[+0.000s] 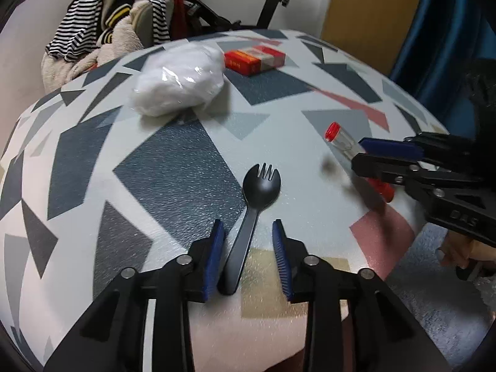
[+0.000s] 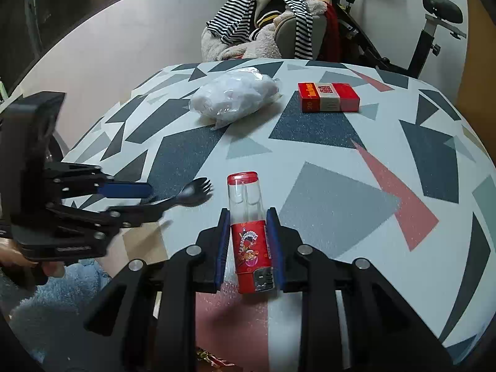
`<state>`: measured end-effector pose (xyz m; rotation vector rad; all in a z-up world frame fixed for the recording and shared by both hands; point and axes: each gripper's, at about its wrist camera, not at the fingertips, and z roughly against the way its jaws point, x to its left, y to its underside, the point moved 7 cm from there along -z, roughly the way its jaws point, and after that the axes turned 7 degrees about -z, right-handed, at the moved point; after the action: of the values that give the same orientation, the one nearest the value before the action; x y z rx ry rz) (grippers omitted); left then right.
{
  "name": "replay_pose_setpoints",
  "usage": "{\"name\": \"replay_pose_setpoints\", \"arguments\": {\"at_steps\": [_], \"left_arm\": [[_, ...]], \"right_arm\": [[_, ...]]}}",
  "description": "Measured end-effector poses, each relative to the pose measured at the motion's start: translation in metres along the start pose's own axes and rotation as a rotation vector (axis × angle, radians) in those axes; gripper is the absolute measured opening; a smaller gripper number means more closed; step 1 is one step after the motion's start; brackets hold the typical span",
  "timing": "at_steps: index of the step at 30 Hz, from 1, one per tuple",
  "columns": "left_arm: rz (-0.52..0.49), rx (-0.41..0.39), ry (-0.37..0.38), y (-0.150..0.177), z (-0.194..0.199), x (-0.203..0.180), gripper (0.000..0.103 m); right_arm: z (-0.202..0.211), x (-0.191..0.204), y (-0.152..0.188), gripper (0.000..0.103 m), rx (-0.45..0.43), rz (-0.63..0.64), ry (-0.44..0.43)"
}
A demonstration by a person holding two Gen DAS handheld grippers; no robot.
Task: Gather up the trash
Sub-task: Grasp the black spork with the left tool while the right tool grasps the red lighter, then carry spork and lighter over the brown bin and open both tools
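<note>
Behind the table a chair heaped with striped and fleecy clothing (image 2: 266, 18) stands against a pale wall, with a black exercise bike (image 2: 403, 31) beside it. Nearer, the table with a geometric cloth of grey, navy, white and pink shapes (image 1: 155, 167) fills both wrist views. On its far half lie a crumpled clear plastic bag stuffed with white material (image 1: 179, 77) and, just to its right, a red and white cigarette pack (image 1: 254, 59), lying flat and apart from the bag. I hold a two-finger gripper in each hand. My left gripper (image 1: 248, 241) is low over the near edge of the table with its blue-padded fingers (image 1: 214, 257) spread apart on either side of the handle of a black plastic spork (image 1: 251, 207); the left pad is almost against the handle and the right pad stands clear of it, so nothing is clamped. The spork lies flat, its tines pointing away from me. My right gripper (image 2: 249, 235) is just to the right of the spork, and its blue pads (image 2: 274, 241) are pressed against both sides of a clear plastic tube with a red cap and red printed label (image 2: 248, 217), gripping it around the labelled lower part, with the capped end pointing away from me. Whether the tube is touching the cloth, I cannot tell.
</note>
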<state>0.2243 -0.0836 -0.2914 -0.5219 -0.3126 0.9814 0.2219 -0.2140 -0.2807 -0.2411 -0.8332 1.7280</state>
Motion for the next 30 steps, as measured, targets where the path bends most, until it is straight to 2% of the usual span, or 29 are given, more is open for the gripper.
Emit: {"name": "replay_pose_setpoints", "arguments": {"at_steps": [4, 6, 7, 8, 13, 22, 30], "left_arm": [[-0.002, -0.008, -0.033, -0.004, -0.004, 0.0, 0.025], [-0.007, -0.019, -0.054, -0.004, -0.004, 0.001, 0.019], [-0.007, -0.022, -0.064, -0.003, -0.003, 0.003, 0.012], [0.001, -0.026, -0.051, -0.003, -0.003, 0.004, 0.01], [0.0, -0.047, -0.018, 0.003, 0.005, 0.0, 0.009], [0.082, -0.12, 0.04, 0.012, 0.034, -0.002, 0.009], [0.062, -0.146, 0.065, 0.026, 0.063, -0.018, 0.009]], "right_arm": [[0.001, 0.0, 0.002, 0.027, -0.001, -0.001, 0.0], [0.001, 0.0, 0.002, 0.027, -0.001, -0.001, 0.001], [0.001, 0.0, 0.002, 0.027, -0.002, -0.004, -0.001], [0.001, 0.0, 0.003, 0.027, -0.003, -0.006, -0.002], [0.003, 0.001, 0.006, 0.027, -0.006, -0.005, -0.005], [0.01, 0.01, 0.01, 0.027, -0.01, -0.001, -0.013], [0.021, 0.022, 0.013, 0.027, -0.022, 0.01, -0.028]]}}
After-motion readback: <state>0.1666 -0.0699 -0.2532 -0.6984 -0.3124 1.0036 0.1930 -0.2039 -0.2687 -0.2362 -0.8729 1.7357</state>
